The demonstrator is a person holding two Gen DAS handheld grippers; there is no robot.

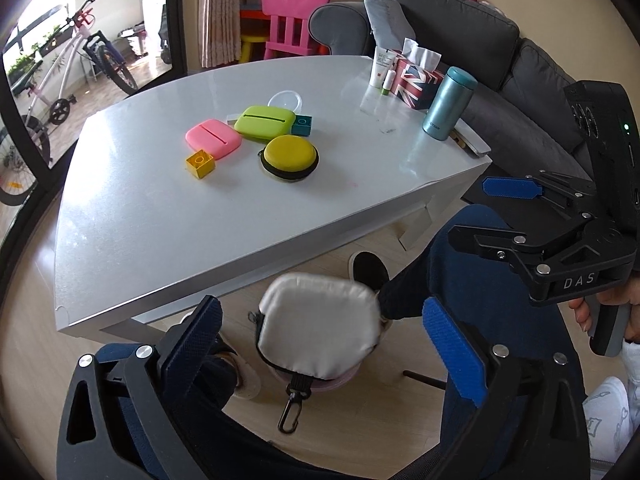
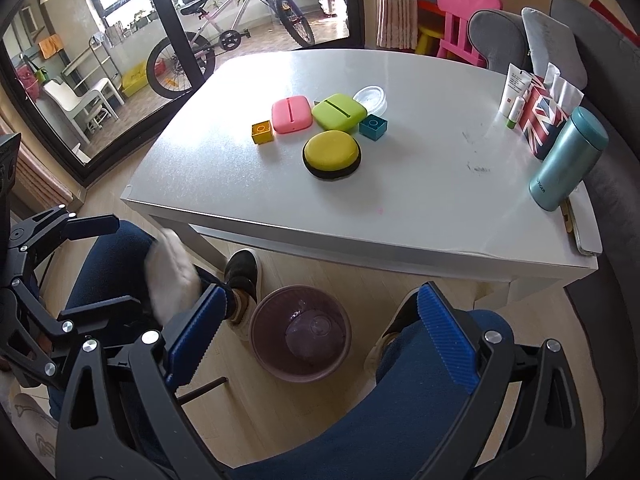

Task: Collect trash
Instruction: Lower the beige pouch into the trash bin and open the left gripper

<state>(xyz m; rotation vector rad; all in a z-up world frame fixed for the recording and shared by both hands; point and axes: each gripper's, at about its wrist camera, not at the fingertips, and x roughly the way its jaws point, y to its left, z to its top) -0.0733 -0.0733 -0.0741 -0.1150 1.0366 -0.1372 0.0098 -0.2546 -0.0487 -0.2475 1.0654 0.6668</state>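
On the white table (image 2: 400,208):
- flat square pouches: two, one pink (image 2: 291,114), one lime green (image 2: 339,112)
- round yellow zip case (image 2: 331,155): one
- toy building bricks: two, one yellow (image 2: 262,132), one teal (image 2: 373,126)
- clear plastic lid (image 2: 372,98): one
- teal thermos flask (image 2: 568,159): one
- Union Jack tissue box (image 2: 544,120): one
- white tube (image 2: 513,88): one
- small green-capped stick (image 2: 516,112): one

Below the table:
- white padded pouch (image 1: 320,326): one
- mauve waste bin (image 2: 300,334): one

Grippers: two.

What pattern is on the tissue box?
The tissue box has a Union Jack pattern, red, white and blue; clearest in the left wrist view.
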